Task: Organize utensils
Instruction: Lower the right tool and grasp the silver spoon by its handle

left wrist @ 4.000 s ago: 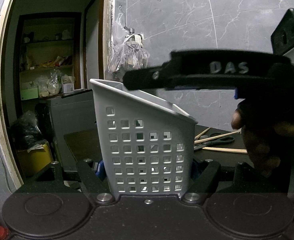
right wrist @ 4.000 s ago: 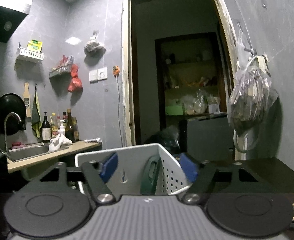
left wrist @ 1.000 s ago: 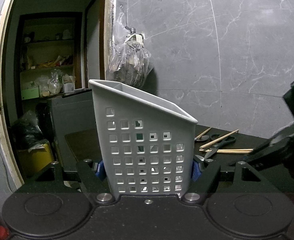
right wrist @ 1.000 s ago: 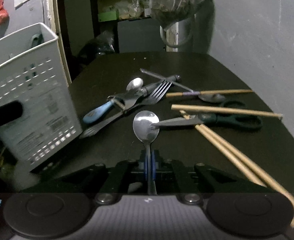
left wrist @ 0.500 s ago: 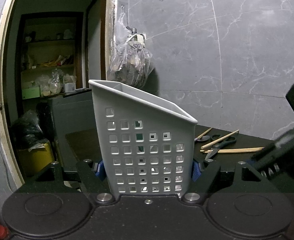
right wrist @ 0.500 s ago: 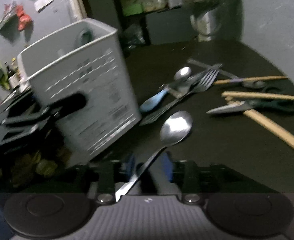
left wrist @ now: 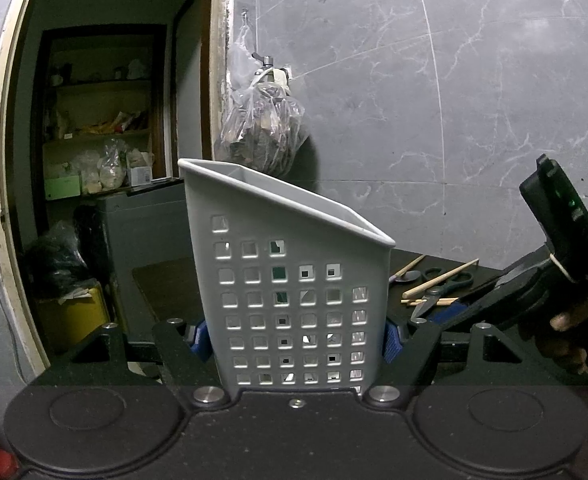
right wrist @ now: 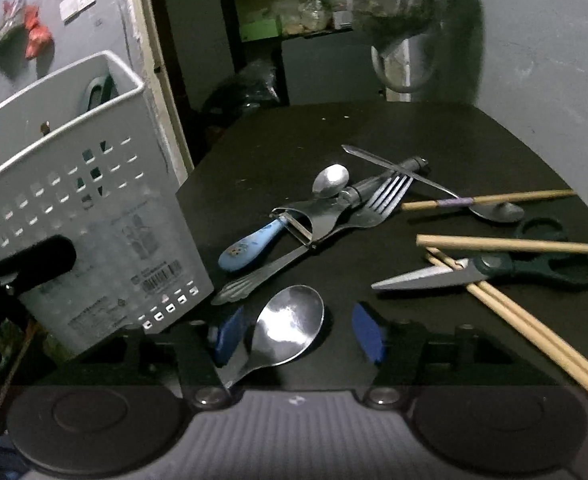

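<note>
— Opening, are the right gripper (right wrist: 296, 330) jaws?
— Yes, parting; the big spoon (right wrist: 289, 326) lies loose between them, bowl up.
— And the left gripper (left wrist: 296, 338)?
— Clamped on the grey perforated caddy (left wrist: 289, 292), at ten o'clock in the right view.
— Beyond?
— Peeler (right wrist: 261, 238) and fork (right wrist: 378, 202) at twelve, scissors (right wrist: 494, 270) and chopsticks (right wrist: 514, 246) at two on the dark table (right wrist: 374, 136).

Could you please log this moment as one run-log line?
left gripper: shut on caddy | right gripper: opening, spoon between jaws | fork: on table
</note>
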`<move>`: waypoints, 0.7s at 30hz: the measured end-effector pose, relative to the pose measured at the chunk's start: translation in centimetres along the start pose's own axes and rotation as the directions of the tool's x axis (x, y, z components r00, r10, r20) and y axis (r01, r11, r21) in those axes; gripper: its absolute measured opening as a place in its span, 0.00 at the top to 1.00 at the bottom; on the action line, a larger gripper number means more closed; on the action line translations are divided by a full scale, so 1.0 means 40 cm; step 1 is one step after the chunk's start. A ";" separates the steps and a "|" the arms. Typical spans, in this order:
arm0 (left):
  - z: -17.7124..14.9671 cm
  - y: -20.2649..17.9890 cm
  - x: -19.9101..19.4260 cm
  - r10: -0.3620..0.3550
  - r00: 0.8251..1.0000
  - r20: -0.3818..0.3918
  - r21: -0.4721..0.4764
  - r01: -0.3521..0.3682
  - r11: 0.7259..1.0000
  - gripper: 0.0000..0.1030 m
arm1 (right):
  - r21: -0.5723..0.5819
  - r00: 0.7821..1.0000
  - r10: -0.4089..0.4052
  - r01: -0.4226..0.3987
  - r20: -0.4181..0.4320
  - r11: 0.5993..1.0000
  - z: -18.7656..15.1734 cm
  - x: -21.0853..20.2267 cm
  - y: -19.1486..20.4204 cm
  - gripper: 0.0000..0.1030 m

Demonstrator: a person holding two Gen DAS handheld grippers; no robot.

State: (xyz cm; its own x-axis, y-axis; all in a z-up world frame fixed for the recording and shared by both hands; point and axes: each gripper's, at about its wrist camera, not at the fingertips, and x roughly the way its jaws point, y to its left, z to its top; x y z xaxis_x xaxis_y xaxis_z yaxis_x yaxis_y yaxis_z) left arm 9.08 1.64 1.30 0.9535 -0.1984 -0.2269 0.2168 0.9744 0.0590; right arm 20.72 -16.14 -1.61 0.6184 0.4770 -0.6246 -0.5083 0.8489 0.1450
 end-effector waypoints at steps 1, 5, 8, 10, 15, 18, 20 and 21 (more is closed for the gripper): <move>0.000 0.000 0.000 0.000 1.000 0.000 0.000 0.000 1.000 0.26 | -0.021 1.000 -0.008 0.008 0.001 1.000 -0.001 0.002 0.007 0.44; 0.000 0.000 0.000 0.000 1.000 0.000 -0.001 0.000 1.000 0.26 | -0.093 0.999 -0.039 0.039 0.002 0.995 -0.005 0.007 0.031 0.62; 0.000 0.000 0.000 0.000 1.000 -0.001 0.000 0.000 1.000 0.26 | -0.094 0.999 -0.034 0.034 -0.003 0.995 -0.003 0.009 0.032 0.63; 0.000 0.000 0.000 0.000 1.000 -0.001 0.000 0.000 1.000 0.26 | -0.091 1.000 -0.029 0.029 -0.005 0.995 -0.001 0.009 0.031 0.64; 0.000 0.000 0.000 0.000 1.000 0.000 0.000 0.000 1.000 0.26 | -0.060 1.000 -0.012 0.012 -0.007 0.998 0.010 0.002 0.020 0.83; 0.000 0.000 0.000 0.001 1.000 0.000 0.001 -0.001 1.000 0.26 | -0.075 1.000 -0.014 0.014 -0.008 0.997 0.012 0.001 0.024 0.85; 0.000 0.000 0.000 0.000 1.000 -0.001 0.000 0.000 1.000 0.26 | -0.082 1.000 -0.015 0.015 -0.002 0.996 0.014 -0.003 0.029 0.90; 0.000 0.000 0.000 0.000 1.000 0.000 -0.001 0.000 1.000 0.26 | -0.084 1.000 -0.013 0.013 0.004 0.996 0.016 -0.006 0.032 0.92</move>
State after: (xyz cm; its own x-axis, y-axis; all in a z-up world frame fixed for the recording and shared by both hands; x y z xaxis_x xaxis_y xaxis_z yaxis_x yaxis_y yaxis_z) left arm 9.09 1.64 1.29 0.9535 -0.1980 -0.2273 0.2163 0.9746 0.0585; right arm 20.30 -15.00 -0.79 0.6274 0.4670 -0.6232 -0.5485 0.8331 0.0721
